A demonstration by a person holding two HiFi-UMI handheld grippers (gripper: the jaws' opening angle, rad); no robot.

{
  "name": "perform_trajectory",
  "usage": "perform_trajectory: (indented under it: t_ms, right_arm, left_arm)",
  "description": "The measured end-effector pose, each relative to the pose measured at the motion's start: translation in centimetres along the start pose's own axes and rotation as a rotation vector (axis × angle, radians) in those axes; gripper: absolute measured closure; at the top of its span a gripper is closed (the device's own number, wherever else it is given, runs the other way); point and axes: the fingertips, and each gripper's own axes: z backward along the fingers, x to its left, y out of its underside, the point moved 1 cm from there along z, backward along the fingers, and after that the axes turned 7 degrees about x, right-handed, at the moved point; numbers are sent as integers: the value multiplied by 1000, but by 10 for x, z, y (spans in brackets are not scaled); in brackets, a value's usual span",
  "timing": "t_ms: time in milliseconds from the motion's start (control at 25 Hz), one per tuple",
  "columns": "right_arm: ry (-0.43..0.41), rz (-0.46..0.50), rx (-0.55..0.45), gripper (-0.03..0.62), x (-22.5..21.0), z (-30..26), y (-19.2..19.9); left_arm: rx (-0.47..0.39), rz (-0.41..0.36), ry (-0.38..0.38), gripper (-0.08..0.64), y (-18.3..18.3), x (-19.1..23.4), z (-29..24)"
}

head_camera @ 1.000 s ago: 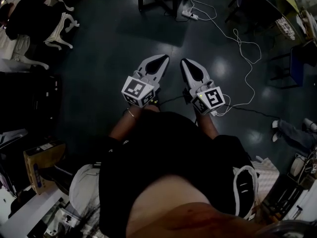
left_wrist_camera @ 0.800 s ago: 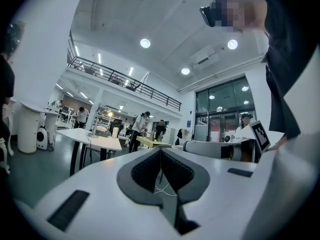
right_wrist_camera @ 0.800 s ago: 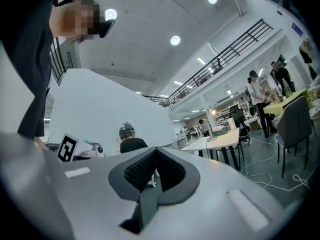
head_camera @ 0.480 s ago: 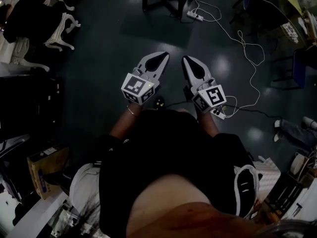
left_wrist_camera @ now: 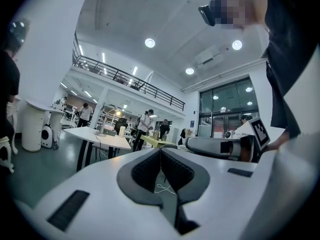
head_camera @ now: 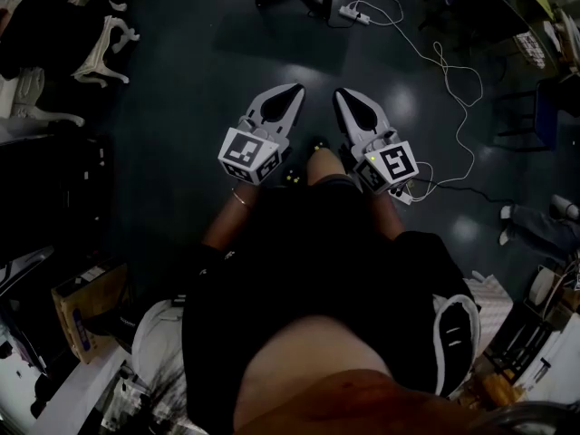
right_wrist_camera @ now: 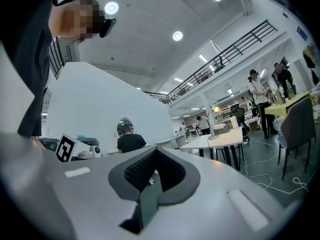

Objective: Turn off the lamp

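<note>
you are holding two grippers side by side over the dark floor [head_camera: 181, 107], both pointing to 12 o'clock in the head view. the left gripper [head_camera: 295, 89] is keeping its jaws fully together with nothing between them, and the right gripper [head_camera: 342, 94] is pressing its jaws together too, gripping nothing. one lamp [left_wrist_camera: 118, 113] is glowing on a white table [left_wrist_camera: 100, 136], well apart from you, at 10 o'clock from the left jaw tips. one power strip [head_camera: 353, 14] is lying at 12 o'clock.
</note>
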Motion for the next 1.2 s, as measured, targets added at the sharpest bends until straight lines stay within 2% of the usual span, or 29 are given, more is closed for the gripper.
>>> perform_trajectory:
  t_ms: [400,840,1200]
  right_arm:
    - [-24,1,-2,592,-17,-24,-8]
    - [-60,-12,13,592,-58,-54,-12]
    - [-56,-31,36,592,-120,-71,-15]
  left_arm:
    - [15,-25,-29,554,-4,19,-13]
    - [23,-24,-75,555,-14,48,-51]
    - [56,-20,-78,555,-20,64,-112]
